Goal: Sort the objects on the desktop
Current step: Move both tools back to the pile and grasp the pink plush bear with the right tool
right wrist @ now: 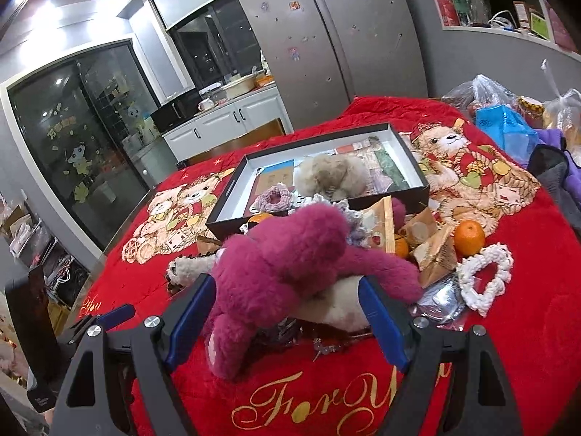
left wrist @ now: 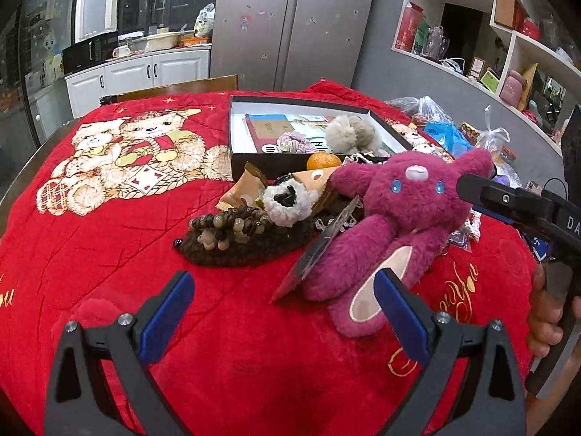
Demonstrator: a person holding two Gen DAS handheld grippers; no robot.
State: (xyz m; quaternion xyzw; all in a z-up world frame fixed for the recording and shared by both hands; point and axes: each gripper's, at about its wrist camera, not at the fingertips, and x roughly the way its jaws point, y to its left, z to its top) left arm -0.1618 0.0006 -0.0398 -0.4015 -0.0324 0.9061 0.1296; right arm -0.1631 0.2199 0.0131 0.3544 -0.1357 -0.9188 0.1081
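While my right tool [right wrist: 287, 312] straddles the plush toy [right wrist: 290, 254] with jaws apart, my left tool [left wrist: 283, 301] hangs open beside it.

We see bare red blanket [left wrist: 109, 254] across the lower left of the left wrist view, open for passage; at centre the pink plush bear [left wrist: 399, 218], bead bracelet [left wrist: 232, 225] and snack packets [left wrist: 247, 189] crowd together; behind them the black box [left wrist: 301, 161] walls off the way.
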